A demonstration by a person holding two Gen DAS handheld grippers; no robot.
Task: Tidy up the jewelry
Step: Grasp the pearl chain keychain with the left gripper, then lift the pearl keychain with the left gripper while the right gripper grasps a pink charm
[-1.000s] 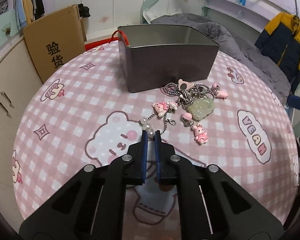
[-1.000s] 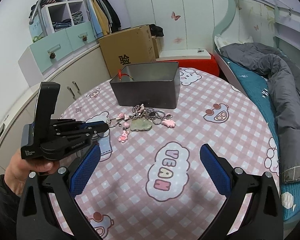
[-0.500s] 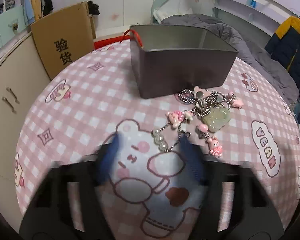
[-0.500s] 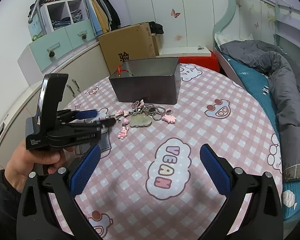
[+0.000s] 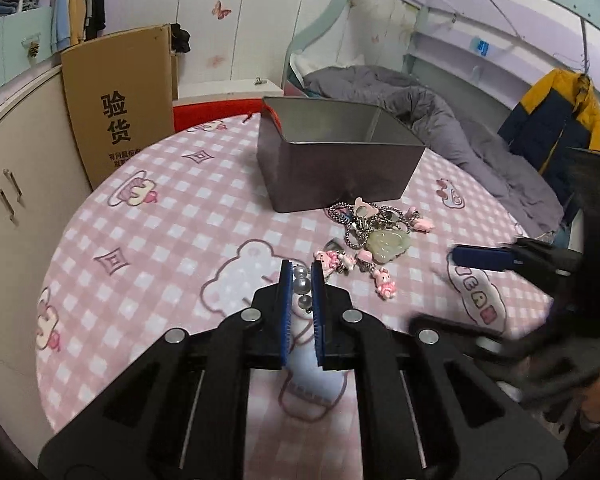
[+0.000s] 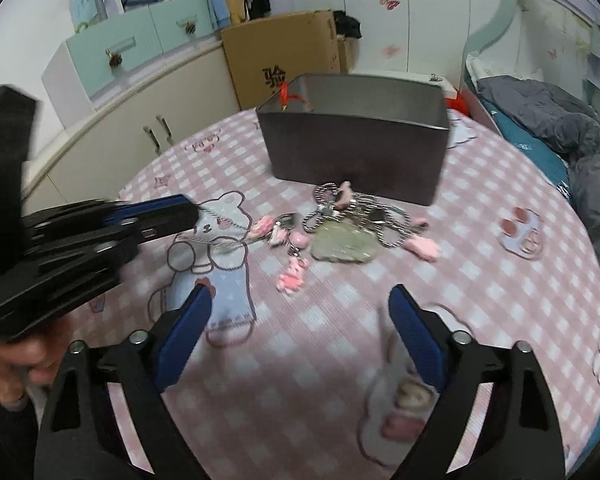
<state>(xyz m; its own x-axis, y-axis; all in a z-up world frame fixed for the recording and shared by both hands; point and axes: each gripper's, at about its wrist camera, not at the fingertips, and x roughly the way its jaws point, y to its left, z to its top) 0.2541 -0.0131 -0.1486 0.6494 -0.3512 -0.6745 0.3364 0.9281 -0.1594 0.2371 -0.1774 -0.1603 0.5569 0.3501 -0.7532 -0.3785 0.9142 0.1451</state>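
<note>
Pearl beads [image 5: 301, 283] at the end of a thin chain [image 6: 228, 236] were seen clamped between the blue pads of the left gripper [image 5: 301, 280], whose jaws were drawn nearly together around them, low over the pink checked tablecloth [image 5: 172, 216]. The right gripper [image 6: 300, 312] was held with its jaws spread wide and nothing between them, near the cloth. Just beyond both tools, a tangled jewelry pile [image 6: 340, 228] was found lying on the cloth: pink charms [image 5: 384, 284], looped metal chains and a pale green pendant [image 5: 388, 242]. The gripped chain was seen running from the left gripper to this pile. Directly behind the pile, an open grey metal box [image 5: 340, 172] was placed upright, a red cord [image 6: 286, 96] showing at its far left corner. Farther back, a cardboard box [image 5: 120, 108] was leaned against a cabinet, and grey bedding [image 5: 440, 120] was visible on the right.
</note>
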